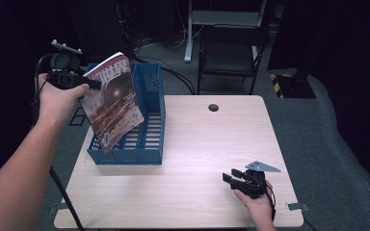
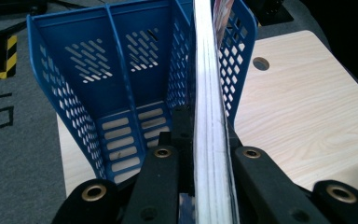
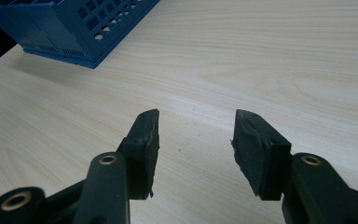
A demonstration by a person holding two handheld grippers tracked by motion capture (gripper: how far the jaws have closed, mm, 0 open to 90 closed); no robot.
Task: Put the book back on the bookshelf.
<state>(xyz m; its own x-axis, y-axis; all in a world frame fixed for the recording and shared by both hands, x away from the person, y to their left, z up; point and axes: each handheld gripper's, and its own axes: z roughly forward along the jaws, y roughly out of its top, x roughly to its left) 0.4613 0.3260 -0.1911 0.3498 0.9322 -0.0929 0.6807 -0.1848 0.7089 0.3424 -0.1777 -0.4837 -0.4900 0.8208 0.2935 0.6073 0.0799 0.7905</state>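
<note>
Above table (image 1: 197,144), left tongs (image 1: 92,84) clamp magazine (image 1: 113,103); right tongs (image 3: 195,135) gape, empty.

Light wood-grain table (image 1: 197,144), round hole (image 1: 213,107) near far edge; blue slotted file rack (image 1: 144,130) standing at left.

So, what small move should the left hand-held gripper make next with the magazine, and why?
Probably lower it a little further, straight down. The left hand-held gripper is shut on the magazine, which hangs tilted above the blue file rack, its edge in line with the rightmost compartment in the left gripper view.
</note>
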